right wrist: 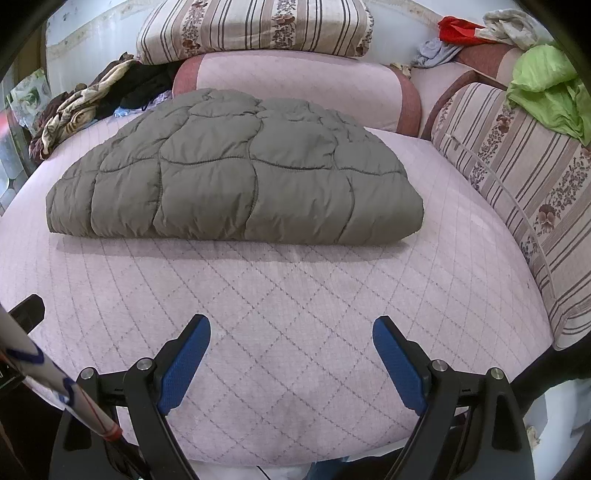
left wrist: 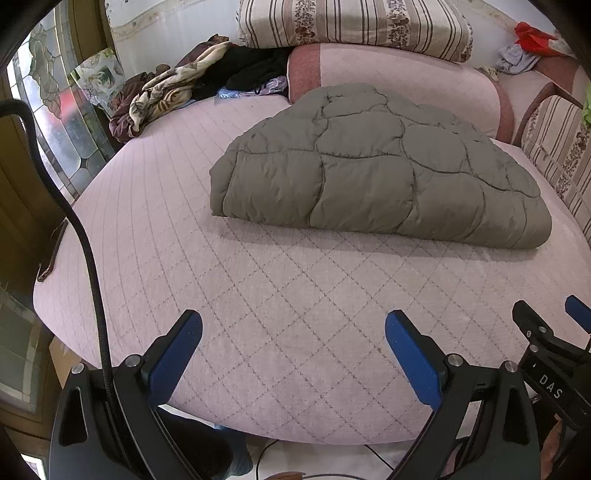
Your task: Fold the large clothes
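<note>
A grey-green quilted padded jacket (left wrist: 373, 166) lies folded into a thick bundle on the pink quilted bed cover (left wrist: 280, 295). It also shows in the right wrist view (right wrist: 236, 173), in the middle of the bed cover (right wrist: 295, 302). My left gripper (left wrist: 293, 328) is open and empty, above the near edge of the bed, well short of the jacket. My right gripper (right wrist: 291, 332) is open and empty, also near the front edge. Its fingers show at the lower right of the left wrist view (left wrist: 532, 325).
A pink bolster (right wrist: 295, 85) and a striped floral pillow (right wrist: 258, 26) lie behind the jacket. A pile of crumpled clothes (left wrist: 173, 92) sits at the back left. A striped cushion (right wrist: 524, 192) with a green cloth (right wrist: 550, 88) runs along the right. A window (left wrist: 51, 96) is at left.
</note>
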A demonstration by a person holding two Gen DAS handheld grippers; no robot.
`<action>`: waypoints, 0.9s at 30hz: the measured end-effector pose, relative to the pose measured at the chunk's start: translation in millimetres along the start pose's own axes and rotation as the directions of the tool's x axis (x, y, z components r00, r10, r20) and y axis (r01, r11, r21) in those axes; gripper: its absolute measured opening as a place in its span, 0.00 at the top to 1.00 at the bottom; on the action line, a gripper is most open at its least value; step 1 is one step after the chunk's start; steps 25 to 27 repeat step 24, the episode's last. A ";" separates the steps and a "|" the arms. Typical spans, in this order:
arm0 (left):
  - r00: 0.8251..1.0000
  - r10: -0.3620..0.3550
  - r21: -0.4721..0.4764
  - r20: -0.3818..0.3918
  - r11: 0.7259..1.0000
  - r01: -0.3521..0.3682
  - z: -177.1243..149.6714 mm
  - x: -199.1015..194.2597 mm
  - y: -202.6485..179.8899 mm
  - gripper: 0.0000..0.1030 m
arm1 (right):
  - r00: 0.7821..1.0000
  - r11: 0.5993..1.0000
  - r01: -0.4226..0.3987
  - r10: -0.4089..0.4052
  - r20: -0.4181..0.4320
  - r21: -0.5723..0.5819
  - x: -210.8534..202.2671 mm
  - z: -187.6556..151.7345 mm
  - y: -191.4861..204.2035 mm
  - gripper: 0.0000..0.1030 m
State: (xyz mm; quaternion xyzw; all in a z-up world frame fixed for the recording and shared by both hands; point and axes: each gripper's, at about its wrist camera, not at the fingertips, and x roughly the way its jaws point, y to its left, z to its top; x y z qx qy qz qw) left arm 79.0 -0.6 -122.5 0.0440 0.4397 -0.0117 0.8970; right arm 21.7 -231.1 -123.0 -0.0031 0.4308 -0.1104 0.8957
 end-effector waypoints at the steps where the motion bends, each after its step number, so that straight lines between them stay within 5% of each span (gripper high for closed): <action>1: 1.000 0.001 0.001 0.000 1.000 -0.001 -0.2 0.2 -0.5 0.04 | 1.000 1.000 0.002 -0.002 -0.002 -0.002 0.2 -0.4 0.4 0.10; 27: 0.999 -0.009 -0.005 -0.034 1.000 0.009 -1.6 14.0 2.9 0.04 | 1.000 1.000 0.010 -0.010 -0.015 -0.009 -1.0 0.6 0.2 0.10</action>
